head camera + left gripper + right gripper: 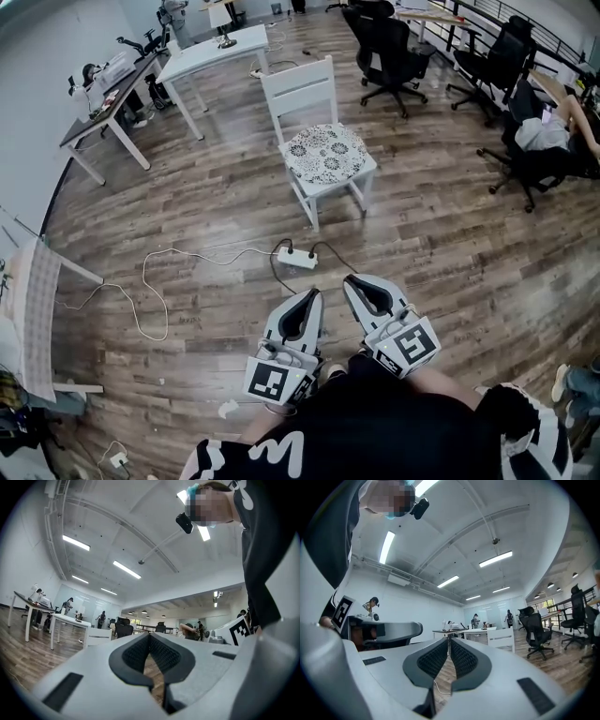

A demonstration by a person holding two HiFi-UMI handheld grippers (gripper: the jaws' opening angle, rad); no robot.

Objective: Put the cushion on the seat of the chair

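A white wooden chair (pixel 310 92) stands on the wood floor ahead of me. A round patterned cushion (pixel 326 153) lies flat on its seat. Both grippers are held low near my body, well short of the chair. The left gripper (pixel 312 293) has its jaws closed tip to tip with nothing between them, as the left gripper view also shows at the left gripper (pixel 149 635). The right gripper (pixel 352 279) is shut and empty too, its pads meeting in the right gripper view at the right gripper (pixel 449 640). The chair (pixel 502 637) stands beyond its jaws.
A white power strip (pixel 296 257) with trailing cables lies on the floor between me and the chair. A white table (pixel 214 52) and a desk (pixel 105 101) stand at the back left. Black office chairs (pixel 389 52) and a seated person (pixel 553 131) are at the right.
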